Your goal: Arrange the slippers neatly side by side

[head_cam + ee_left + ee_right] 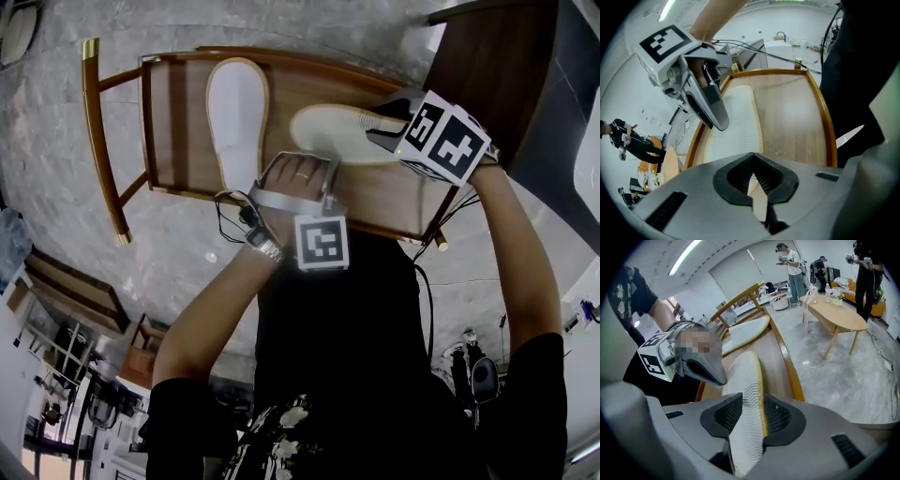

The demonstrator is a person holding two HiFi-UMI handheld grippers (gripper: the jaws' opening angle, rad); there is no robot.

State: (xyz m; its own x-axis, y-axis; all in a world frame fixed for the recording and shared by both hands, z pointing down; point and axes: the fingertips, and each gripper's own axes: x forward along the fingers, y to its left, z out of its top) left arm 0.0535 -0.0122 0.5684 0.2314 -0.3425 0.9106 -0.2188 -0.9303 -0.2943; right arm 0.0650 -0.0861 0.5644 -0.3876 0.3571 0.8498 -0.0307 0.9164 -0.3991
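Observation:
Two white slippers lie on a wooden tray (178, 131). One slipper (236, 112) lies lengthwise at the left. The other slipper (337, 131) lies crosswise to its right, ribbed sole showing (745, 380). My right gripper (389, 127) is at its right end, and its jaws (747, 416) stand open with the sole between them. My left gripper (300, 169) is at the same slipper's near left edge. It is shut (754, 176), with a thin cream strip of the slipper's rim between its pads. The right gripper's finger (710, 101) hangs over the sole (736, 122).
The tray has a raised wooden rim (787, 362) and sits in a frame with brass-tipped legs (98, 141). A dark table (497, 66) stands at the far right. An oval wooden table (834, 315) and several people (792, 263) are farther off on the grey floor.

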